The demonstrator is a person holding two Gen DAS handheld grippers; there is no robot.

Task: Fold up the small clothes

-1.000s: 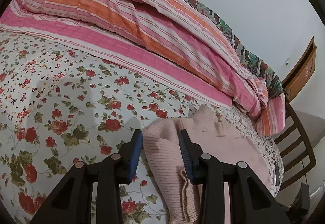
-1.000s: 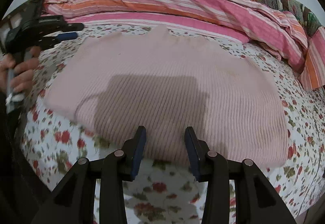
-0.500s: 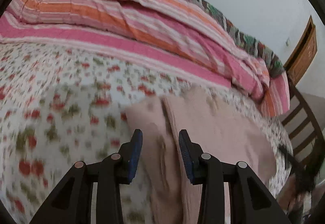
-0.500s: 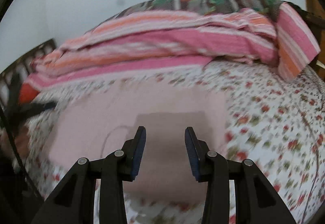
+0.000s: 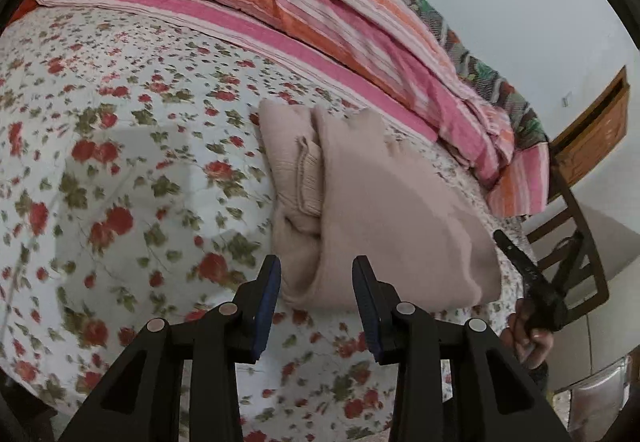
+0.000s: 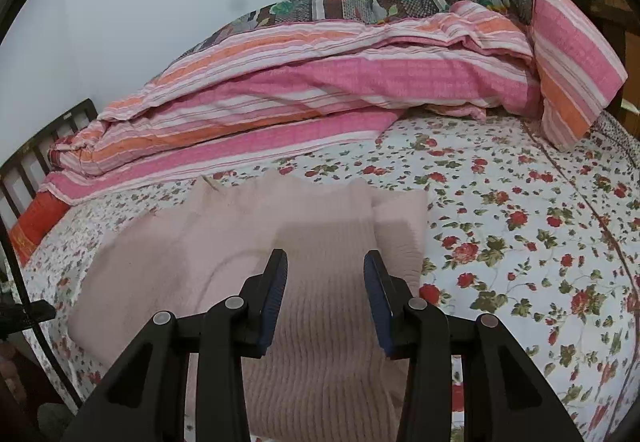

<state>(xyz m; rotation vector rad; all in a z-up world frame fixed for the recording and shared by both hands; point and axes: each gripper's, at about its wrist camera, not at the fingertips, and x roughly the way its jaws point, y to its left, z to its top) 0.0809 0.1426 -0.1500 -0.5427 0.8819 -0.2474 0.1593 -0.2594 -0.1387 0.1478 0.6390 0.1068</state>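
A pale pink ribbed sweater (image 6: 320,282) is seen lying on the bed (image 6: 520,242), which is covered by a white sheet printed with red roses. In the left wrist view the sweater (image 5: 384,209) is shown partly folded, with a sleeve and its ribbed cuff (image 5: 310,181) tucked along the garment's left side beneath a folded-over edge. The left claw (image 5: 316,302) is held wide apart and empty, just short of the sweater's near edge, with the rose-print sheet showing between the blue-padded fingers (image 5: 266,302). The right claw (image 6: 326,302) is likewise spread wide with nothing gripped; it is positioned above the near part of the sweater, and whether the fabric is touched cannot be told. A rumpled quilt (image 6: 340,81) striped in pink, orange and white is piled along the far side of the bed, against a plain wall. At the right edge of the left wrist view, a dark wooden chair (image 5: 580,242) is visible beside the bed, and the right claw is glimpsed there in the person's hand (image 5: 528,338).
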